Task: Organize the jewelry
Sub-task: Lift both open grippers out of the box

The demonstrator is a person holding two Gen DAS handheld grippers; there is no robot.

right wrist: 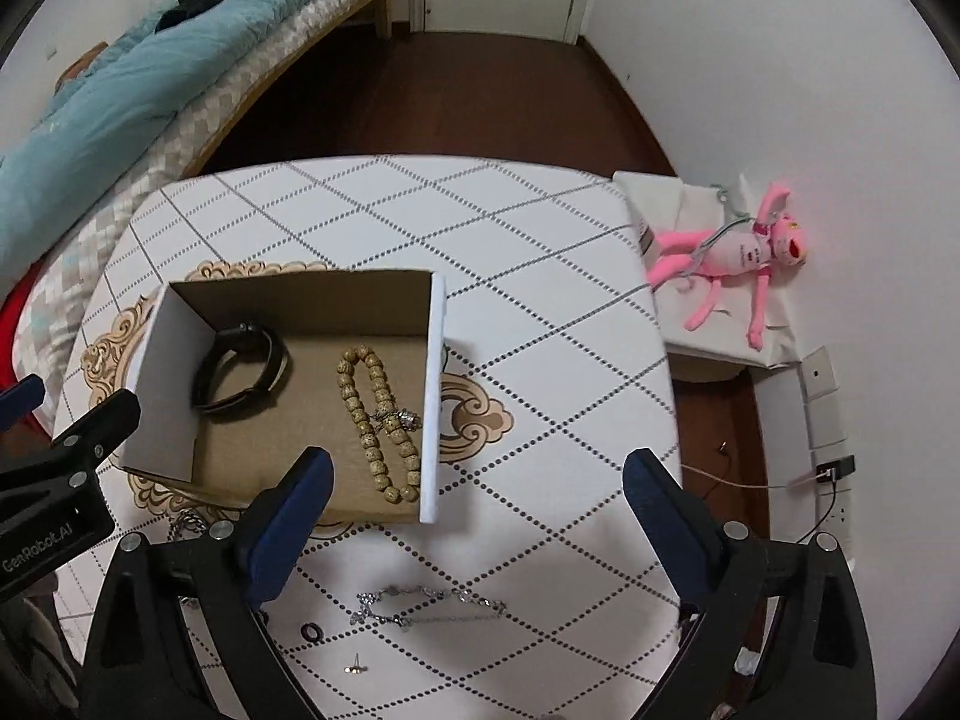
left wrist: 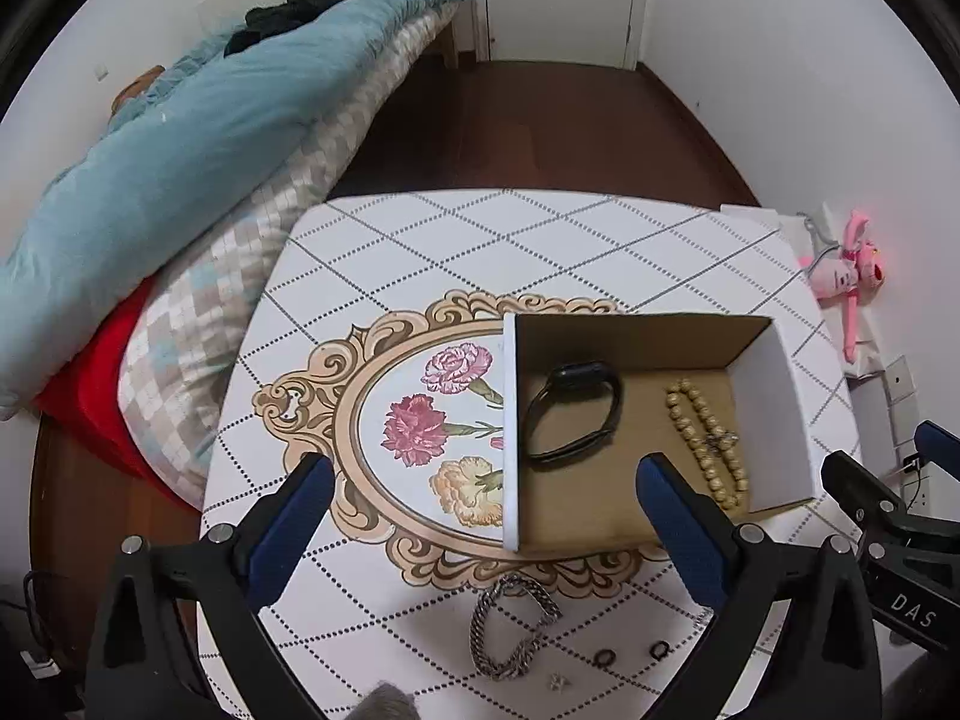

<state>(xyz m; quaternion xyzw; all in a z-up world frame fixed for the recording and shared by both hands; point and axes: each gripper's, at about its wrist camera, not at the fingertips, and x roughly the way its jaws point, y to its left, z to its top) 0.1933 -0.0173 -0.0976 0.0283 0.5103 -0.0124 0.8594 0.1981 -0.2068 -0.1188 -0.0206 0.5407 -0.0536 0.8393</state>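
A cardboard box (left wrist: 636, 324) sits in the middle of the table (left wrist: 420, 240), a bit toward the right edge. Inside it lie a black watch (left wrist: 573, 414) and a string of tan beads (left wrist: 708, 444). So some of the jewelry is already put away.

More jewelry waits on the table near the front edge, outside the box. There is a thick silver chain (left wrist: 510, 630), two small dark rings (left wrist: 630, 654) and a tiny silver stud (left wrist: 558, 683). From the right side you can also see a thin silver bracelet (right wrist: 432, 603) and a little pin (right wrist: 355, 667).

The left claw (left wrist: 483, 510) is wide open and holds nothing. It hangs above the front of the table, just over the box's near wall. The right claw (right wrist: 477, 501) is wide open too, and it is empty.

The job looks partly done. The next step is probably to pick up one of the loose pieces. The thick chain lies closest below the left claw. The claw would need to go down, close gently on the chain, then lift it over the box wall and let go inside.
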